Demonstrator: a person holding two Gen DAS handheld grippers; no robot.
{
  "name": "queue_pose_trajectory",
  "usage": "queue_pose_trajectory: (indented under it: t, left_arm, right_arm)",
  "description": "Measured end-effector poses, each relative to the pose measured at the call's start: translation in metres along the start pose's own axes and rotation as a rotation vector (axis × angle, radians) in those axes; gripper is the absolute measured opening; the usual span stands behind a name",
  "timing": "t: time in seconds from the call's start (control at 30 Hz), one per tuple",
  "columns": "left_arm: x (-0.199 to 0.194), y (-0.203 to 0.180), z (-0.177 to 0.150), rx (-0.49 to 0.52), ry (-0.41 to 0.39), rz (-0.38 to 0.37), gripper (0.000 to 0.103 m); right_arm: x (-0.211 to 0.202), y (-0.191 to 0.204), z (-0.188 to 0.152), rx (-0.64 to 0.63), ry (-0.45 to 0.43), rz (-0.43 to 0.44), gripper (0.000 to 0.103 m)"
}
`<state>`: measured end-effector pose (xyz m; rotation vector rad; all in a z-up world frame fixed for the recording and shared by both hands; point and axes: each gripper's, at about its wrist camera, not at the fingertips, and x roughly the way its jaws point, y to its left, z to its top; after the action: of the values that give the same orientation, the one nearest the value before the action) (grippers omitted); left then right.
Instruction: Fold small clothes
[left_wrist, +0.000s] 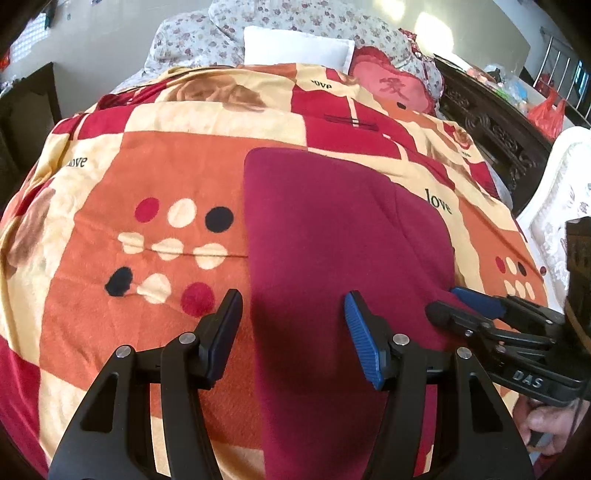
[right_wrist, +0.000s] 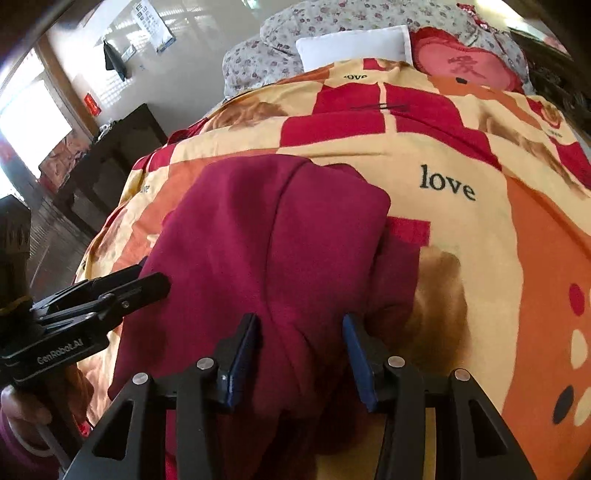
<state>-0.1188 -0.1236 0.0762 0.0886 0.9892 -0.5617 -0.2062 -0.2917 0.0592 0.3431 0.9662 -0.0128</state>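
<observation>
**Both grippers over the maroon garment**

We see the maroon garment (left_wrist: 332, 240) lying folded on the patchwork "love" blanket (left_wrist: 155, 177), centre of the frame. Our left gripper (left_wrist: 293, 306) hangs over its near left edge, fingers spread wide, gripping nothing. Our right gripper (right_wrist: 299, 332) is also spread apart, straddling a raised ridge of cloth. A white pillow (left_wrist: 295, 48) sits at upper centre.

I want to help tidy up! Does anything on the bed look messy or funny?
A little. The dark red garment lies unevenly on the blanket: one layer overlaps another crookedly, leaving a stepped right edge. Both tools, left and right, are open over it. Nothing looks torn or spilled.
</observation>
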Motion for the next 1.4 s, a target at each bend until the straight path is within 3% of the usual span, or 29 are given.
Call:
queue_pose_trajectory:
  t: [0.3, 0.5, 0.67, 0.9, 1.03, 1.13, 1.2, 1.4]
  left_arm:
    - [-0.021, -0.001, -0.004, 0.024, -0.056, 0.039, 0.058]
    - [-0.035, 0.001, -0.01, 0.012, -0.079, 0.053, 0.058]
    - [-0.049, -0.002, -0.015, 0.024, -0.105, 0.071, 0.058]
    - [-0.068, -0.011, -0.017, 0.037, -0.146, 0.069, 0.058]
    - [-0.074, -0.014, -0.018, 0.05, -0.147, 0.07, 0.058]
    - [-0.079, -0.014, -0.019, 0.048, -0.166, 0.077, 0.058]
    - [-0.081, -0.012, -0.019, 0.043, -0.172, 0.079, 0.058]
    - [-0.084, -0.007, -0.021, 0.027, -0.171, 0.08, 0.058]
  right_arm:
    - [-0.035, 0.026, -0.012, -0.025, -0.051, -0.01, 0.046]
    - [-0.012, 0.024, -0.034, -0.002, 0.022, -0.039, 0.048]
    - [-0.029, 0.024, -0.037, 0.034, -0.031, -0.029, 0.048]
    - [-0.067, 0.043, -0.028, 0.022, -0.159, -0.098, 0.05]
    - [-0.076, 0.053, -0.024, 0.007, -0.184, -0.133, 0.051]
    - [-0.079, 0.058, -0.023, 0.009, -0.197, -0.133, 0.056]
    - [-0.081, 0.06, -0.022, 0.012, -0.209, -0.134, 0.067]
    - [-0.077, 0.063, -0.023, 0.013, -0.193, -0.131, 0.067]
